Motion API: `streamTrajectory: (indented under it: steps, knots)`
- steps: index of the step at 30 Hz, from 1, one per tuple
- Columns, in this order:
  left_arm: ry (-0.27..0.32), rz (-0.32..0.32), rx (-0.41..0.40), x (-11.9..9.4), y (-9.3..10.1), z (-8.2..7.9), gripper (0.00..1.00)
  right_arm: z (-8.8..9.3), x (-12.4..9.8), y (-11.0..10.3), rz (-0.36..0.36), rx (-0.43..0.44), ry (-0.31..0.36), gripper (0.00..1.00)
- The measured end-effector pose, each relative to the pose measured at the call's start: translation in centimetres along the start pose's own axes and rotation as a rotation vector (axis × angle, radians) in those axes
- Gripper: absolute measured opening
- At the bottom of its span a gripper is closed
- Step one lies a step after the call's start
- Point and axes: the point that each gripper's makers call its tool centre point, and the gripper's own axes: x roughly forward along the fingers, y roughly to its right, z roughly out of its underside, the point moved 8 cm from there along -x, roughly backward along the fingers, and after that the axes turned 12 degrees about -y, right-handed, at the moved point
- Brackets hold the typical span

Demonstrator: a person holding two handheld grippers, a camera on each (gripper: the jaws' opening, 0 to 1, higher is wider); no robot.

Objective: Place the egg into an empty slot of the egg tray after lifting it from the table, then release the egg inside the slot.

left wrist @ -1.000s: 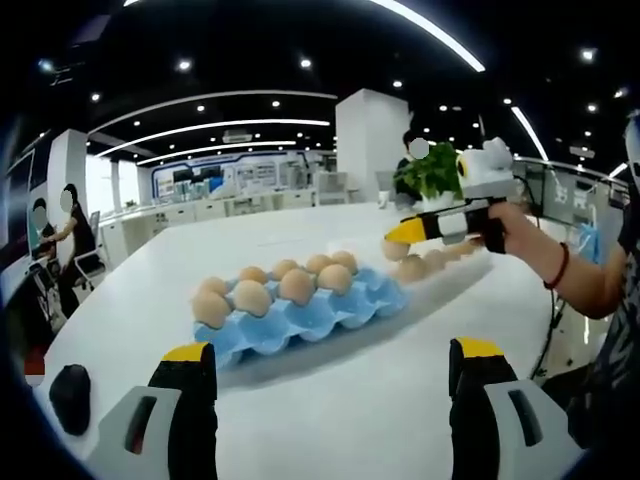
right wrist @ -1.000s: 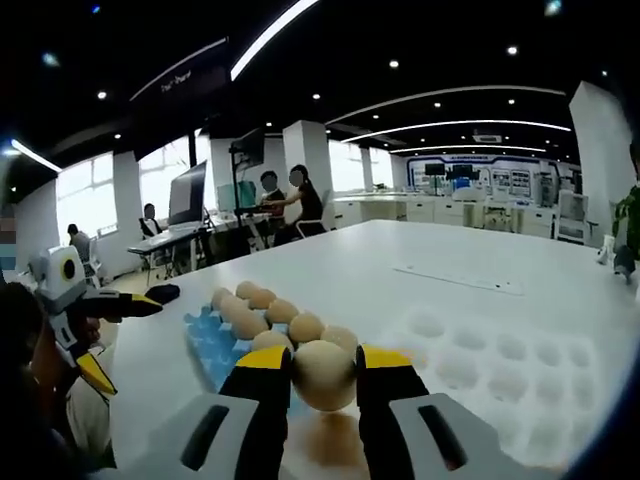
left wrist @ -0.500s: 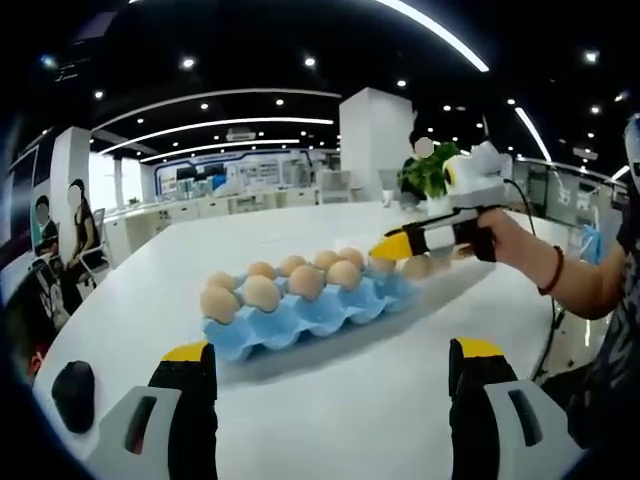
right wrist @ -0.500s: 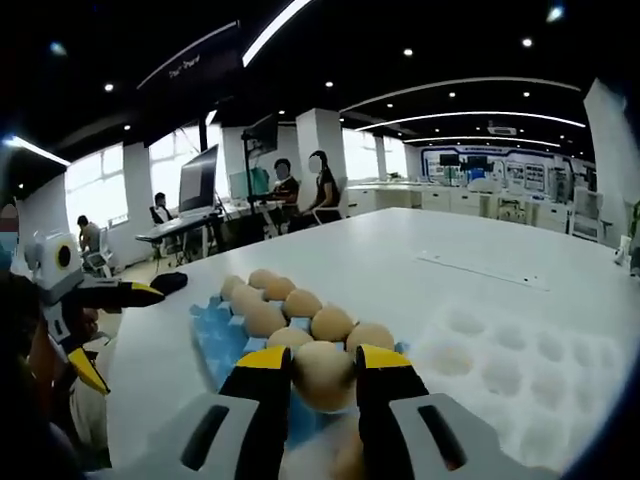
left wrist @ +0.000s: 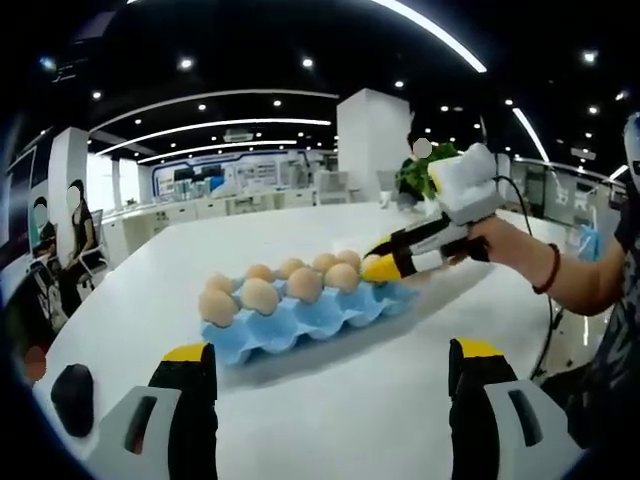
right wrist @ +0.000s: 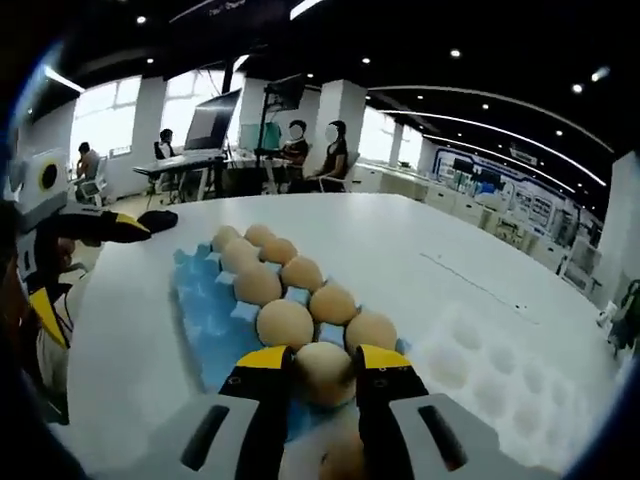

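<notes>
A blue egg tray [left wrist: 300,318] lies on the white table, with two rows of tan eggs [left wrist: 260,295] in it. My right gripper [right wrist: 323,358] is shut on a tan egg [right wrist: 323,375], held right at the tray's [right wrist: 200,310] near end beside its last eggs [right wrist: 372,330]. Whether the egg touches a slot is hidden. In the left gripper view the right gripper [left wrist: 385,265] dips its yellow tips at the tray's right end, held by a hand [left wrist: 505,235]. My left gripper [left wrist: 332,350] stands open in front of the tray, nothing between its jaws.
A white moulded tray [right wrist: 500,390] with empty cups lies right of the blue one. A blurred tan shape [right wrist: 340,460] sits under the held egg. A black mouse [left wrist: 72,398] rests at the table's left edge. The left gripper [right wrist: 95,228] shows past the tray.
The right gripper has carried the egg across to the blue tray's end and tipped downward over it. The left gripper has stayed put and open.
</notes>
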Motion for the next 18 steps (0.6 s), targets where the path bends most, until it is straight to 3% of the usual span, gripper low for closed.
streamTrajectory:
  steps: [13, 18]
  knots:
    - [0.004, -0.002, -0.007, -0.43, 0.09, 0.16, 0.98, 0.08, 0.21, 0.35, -0.007, 0.014, -0.007, 0.27]
    - [-0.001, 0.004, -0.001, -0.5, 0.3, 0.14, 0.98, 0.08, -0.33, 0.24, -0.05, 0.094, 0.062, 0.32]
